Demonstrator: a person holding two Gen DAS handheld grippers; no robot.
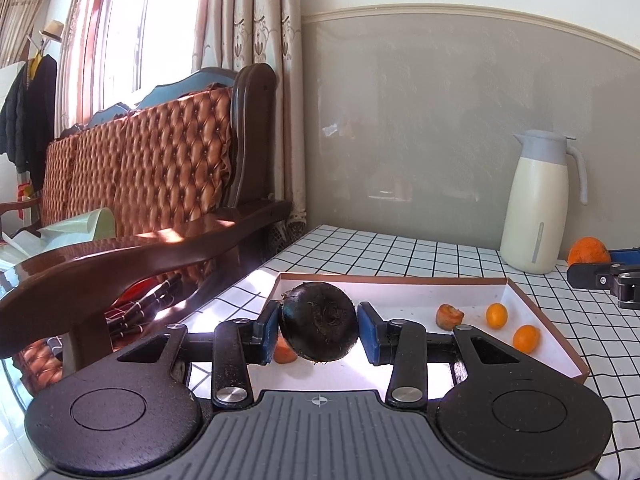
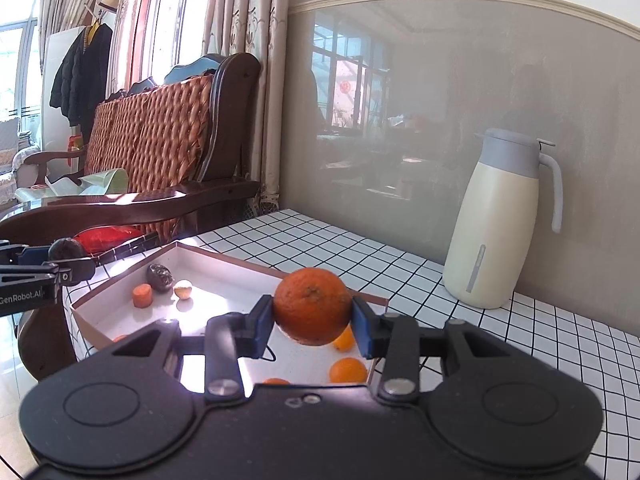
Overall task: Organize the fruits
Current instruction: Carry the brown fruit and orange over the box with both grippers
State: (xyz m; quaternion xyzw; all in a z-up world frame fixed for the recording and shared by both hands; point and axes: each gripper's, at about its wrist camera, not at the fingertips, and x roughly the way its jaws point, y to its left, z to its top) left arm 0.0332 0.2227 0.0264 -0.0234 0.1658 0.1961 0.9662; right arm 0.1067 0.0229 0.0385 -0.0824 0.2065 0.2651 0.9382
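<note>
My left gripper (image 1: 318,326) is shut on a dark round fruit (image 1: 318,322), held above the near left part of a shallow white tray (image 1: 400,290). In the tray lie two small orange fruits (image 1: 496,315) (image 1: 525,338) and a brown-orange piece (image 1: 449,315); another orange piece (image 1: 285,354) peeks out below the dark fruit. My right gripper (image 2: 313,320) is shut on an orange (image 2: 312,306), above the same tray (image 2: 200,258). The right wrist view shows a carrot-like piece (image 2: 142,295), a dark fruit (image 2: 160,277), a pale fruit (image 2: 183,289) and small oranges (image 2: 347,370) in it.
A cream jug with a grey lid (image 1: 538,204) stands at the back right of the checked tablecloth (image 1: 400,252), close to the wall. A wooden sofa with a woven back (image 1: 160,168) borders the table's left side. The left gripper (image 2: 36,268) shows at the right wrist view's left edge.
</note>
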